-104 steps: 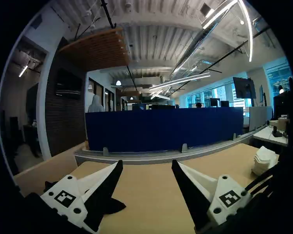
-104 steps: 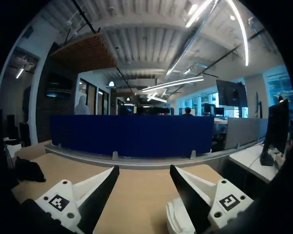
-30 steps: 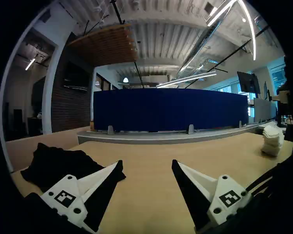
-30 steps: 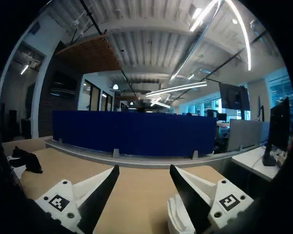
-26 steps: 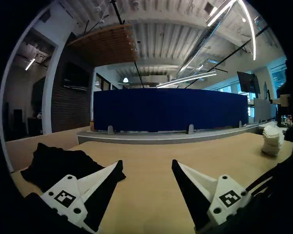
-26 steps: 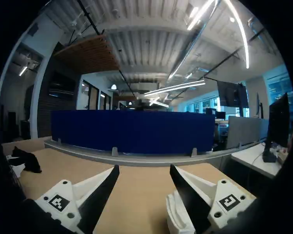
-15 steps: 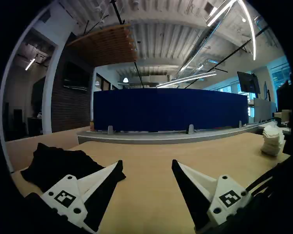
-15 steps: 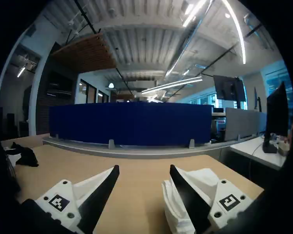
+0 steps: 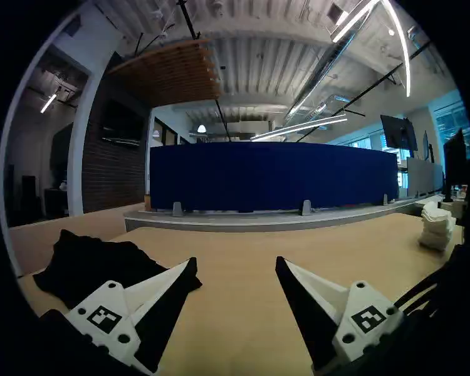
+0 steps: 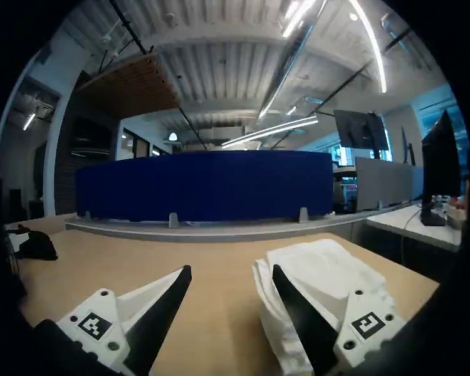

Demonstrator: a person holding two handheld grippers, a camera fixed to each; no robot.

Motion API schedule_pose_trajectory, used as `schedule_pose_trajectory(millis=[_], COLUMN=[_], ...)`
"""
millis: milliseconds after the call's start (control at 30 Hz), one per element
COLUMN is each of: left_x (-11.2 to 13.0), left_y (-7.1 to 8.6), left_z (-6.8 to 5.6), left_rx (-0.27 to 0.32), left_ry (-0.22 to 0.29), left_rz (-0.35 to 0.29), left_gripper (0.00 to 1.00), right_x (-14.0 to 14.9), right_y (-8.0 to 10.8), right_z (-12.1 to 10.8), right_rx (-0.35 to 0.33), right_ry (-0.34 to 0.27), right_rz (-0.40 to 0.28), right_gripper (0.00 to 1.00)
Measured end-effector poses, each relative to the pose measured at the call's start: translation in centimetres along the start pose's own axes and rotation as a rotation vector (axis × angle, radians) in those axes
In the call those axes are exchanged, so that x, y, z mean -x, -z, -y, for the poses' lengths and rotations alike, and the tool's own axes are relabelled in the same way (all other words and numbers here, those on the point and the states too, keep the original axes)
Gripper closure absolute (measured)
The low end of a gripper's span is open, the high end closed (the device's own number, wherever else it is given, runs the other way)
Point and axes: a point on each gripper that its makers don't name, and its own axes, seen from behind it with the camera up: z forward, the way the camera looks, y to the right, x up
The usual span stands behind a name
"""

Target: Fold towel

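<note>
Left gripper view. At the bottom of the frame, the left hand-held gripper (image 9: pixel 235 260), released and spread wide, with nothing between its fingers. On each finger, a square black-and-white block-pattern marker (image 9: pixel 104 318). Ahead of the tips, bare pale wood of the counter (image 9: pixel 247 250), open right through to its far edge. Along that edge, a grey rail and a blue partition (image 9: pixel 266 175). Lower left, partly behind the left finger, a crumpled black cloth (image 9: pixel 97 263) lying on the counter. Far right, close to the counter's right edge and well apart from the fingers, a folded white towel stack (image 9: pixel 437 227).

Right gripper view. At the bottom, the right hand-held gripper (image 10: pixel 230 268), likewise released, clasping nothing, the same kind of marker on each finger. Lower right, the white towel stack (image 10: pixel 326 269) resting on the counter (image 10: pixel 141 257), its near side overlapped by the right finger; touching or not, cannot tell. Just beyond the stack, the counter's right edge, then a second desk with a dark monitor (image 10: pixel 438 169). Far left, the black cloth (image 10: pixel 37 245), well apart from the stack. Between them, open wood back to the blue partition (image 10: pixel 203 185).
</note>
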Motion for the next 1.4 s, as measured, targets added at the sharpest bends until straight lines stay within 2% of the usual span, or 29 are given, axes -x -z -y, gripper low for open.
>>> schedule_pose_trajectory(millis=[267,1400], left_x=[0.0,0.0], left_y=[0.0,0.1], left_z=[0.0,-0.1], left_rx=[0.000,0.000], left_ry=[0.000,0.000], left_rz=[0.000,0.000], left_gripper=[0.07,0.07], right_x=[1.4,1.2], right_y=[0.1,0.5], right_z=[0.1,1.4], right_rx=[-0.001,-0.004], right_ry=[-0.003,0.029], right_rz=[0.007,-0.008], right_gripper=[0.00,0.00])
